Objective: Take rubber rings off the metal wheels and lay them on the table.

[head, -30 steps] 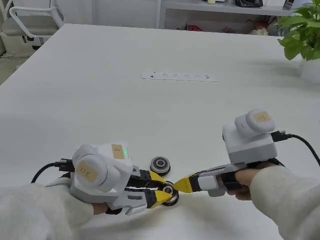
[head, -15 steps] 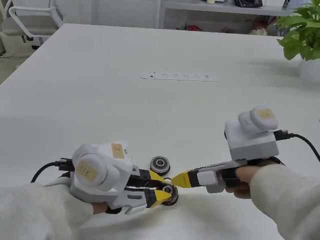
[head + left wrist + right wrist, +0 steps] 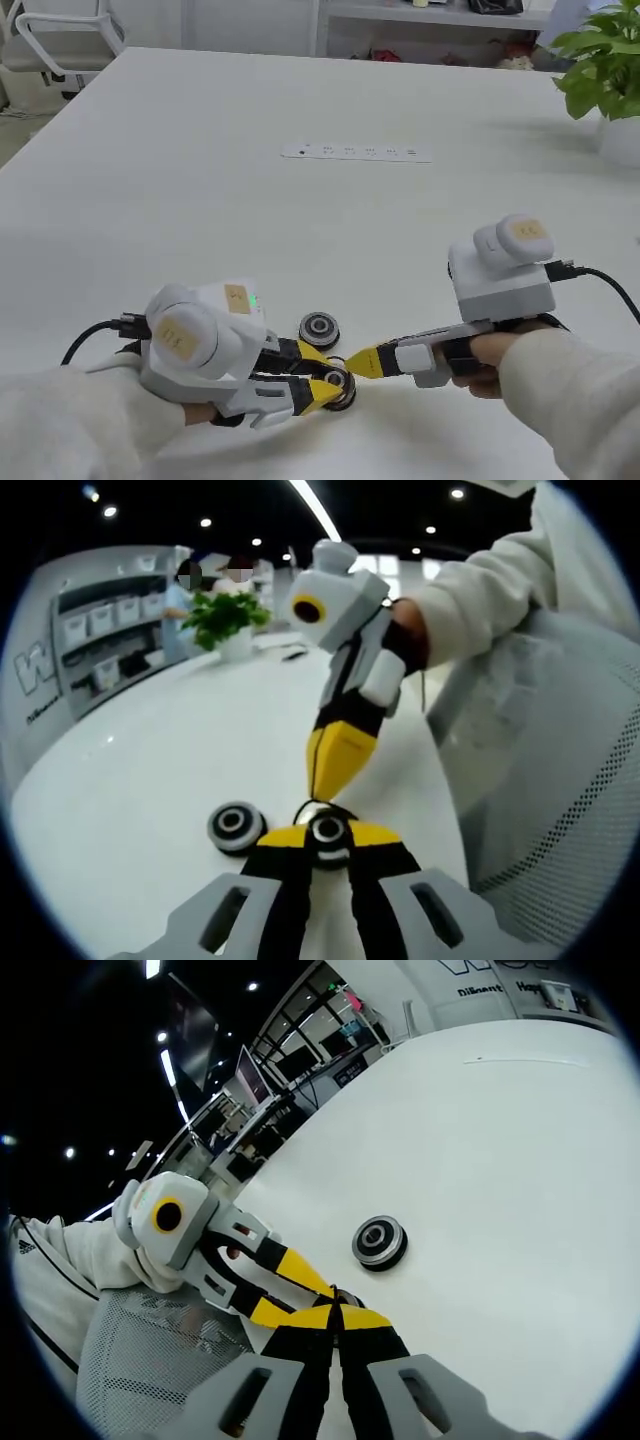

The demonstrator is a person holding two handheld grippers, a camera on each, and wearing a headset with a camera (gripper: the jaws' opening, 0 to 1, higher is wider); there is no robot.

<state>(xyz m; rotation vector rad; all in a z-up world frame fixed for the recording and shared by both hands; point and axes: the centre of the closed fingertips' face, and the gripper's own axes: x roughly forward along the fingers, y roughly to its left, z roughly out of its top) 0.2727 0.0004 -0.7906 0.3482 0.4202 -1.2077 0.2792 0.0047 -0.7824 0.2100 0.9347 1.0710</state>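
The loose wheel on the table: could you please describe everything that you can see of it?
The loose wheel is round: a black rubber ring around a shiny metal hub with a dark centre hole. It lies flat on the white table, its ring on, just beyond the yellow jaw tips of the left gripper, touching neither gripper.

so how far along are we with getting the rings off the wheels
No loose ring lies on the table, so nothing looks finished. In hand: the left gripper clamps one wheel while the right gripper, jaws shut, pinches what looks like its thin rubber ring. Left: laying that ring down, then the second wheel, lying flat with its dark ring on.
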